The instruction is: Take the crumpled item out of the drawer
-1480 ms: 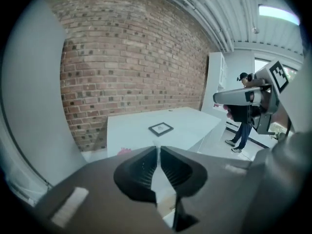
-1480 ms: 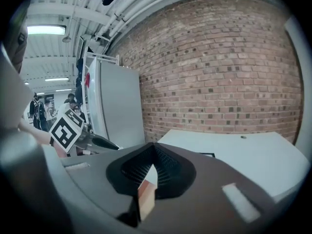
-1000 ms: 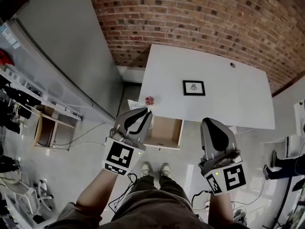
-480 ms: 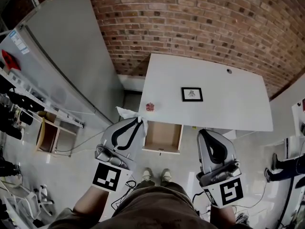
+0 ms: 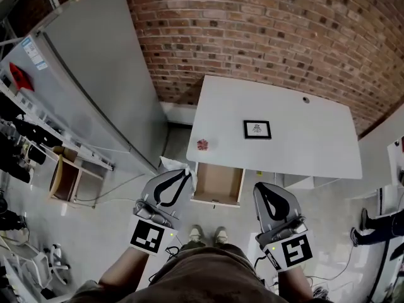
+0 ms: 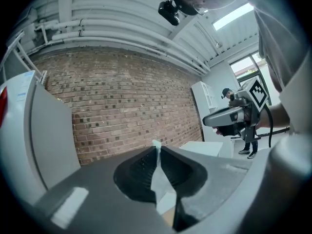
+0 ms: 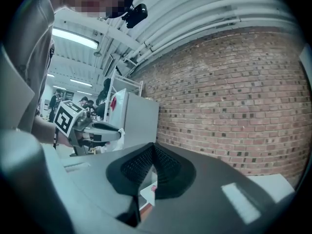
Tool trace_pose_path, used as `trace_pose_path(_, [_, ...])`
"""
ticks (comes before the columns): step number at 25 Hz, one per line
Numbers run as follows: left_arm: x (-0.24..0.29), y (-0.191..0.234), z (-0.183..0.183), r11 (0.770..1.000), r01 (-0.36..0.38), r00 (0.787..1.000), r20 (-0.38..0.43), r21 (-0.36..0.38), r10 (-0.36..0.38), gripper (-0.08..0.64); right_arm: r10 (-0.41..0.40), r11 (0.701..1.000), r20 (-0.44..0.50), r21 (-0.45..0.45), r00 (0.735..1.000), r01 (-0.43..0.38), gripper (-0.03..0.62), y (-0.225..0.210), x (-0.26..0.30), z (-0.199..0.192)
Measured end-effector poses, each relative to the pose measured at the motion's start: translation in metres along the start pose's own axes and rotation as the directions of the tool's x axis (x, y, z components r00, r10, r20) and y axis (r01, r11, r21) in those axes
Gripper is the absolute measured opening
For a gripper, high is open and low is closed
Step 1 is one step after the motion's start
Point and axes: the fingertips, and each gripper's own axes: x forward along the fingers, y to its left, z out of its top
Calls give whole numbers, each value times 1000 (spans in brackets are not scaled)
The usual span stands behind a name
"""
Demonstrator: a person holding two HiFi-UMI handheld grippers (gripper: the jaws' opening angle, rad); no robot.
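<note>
A white table point(image 5: 297, 144) stands against a brick wall point(image 5: 265, 24) with a tall grey cabinet point(image 5: 95, 74) to its left, and its drawer point(image 5: 218, 185) is pulled open. In front of the table's left corner, outside the drawer, the left tool point(image 5: 185, 173) pinches the crumpled white paper point(image 5: 172, 164). The right tool point(image 5: 261, 188) is closed on nothing.

white table point(image 5: 303, 147) against brick wall point(image 5: 265, 36); small framed picture point(image 5: 257, 129) near its middle, pink object point(image 5: 202, 144) at left edge; grey cabinet point(image 5: 95, 87) beside.
</note>
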Motion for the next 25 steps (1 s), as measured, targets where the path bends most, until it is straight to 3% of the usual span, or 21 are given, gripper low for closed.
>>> trace_pose_path(6, [-8, 2, -13, 997, -17, 1000, -26, -70, 15, 31, 50, 999, 2, -17, 999, -50, 26, 14, 3, 0])
trace_pose_path(12, [-15, 7, -14, 998, -36, 999, -37, -60, 34, 31, 14, 1000, 12, -10, 1000, -14, 26, 10, 2, 1])
trace_pose_path(25, [-20, 3, -11, 997, -39, 999, -27, -66, 37, 31, 12, 1000, 2, -6, 1000, -12, 26, 14, -5, -3])
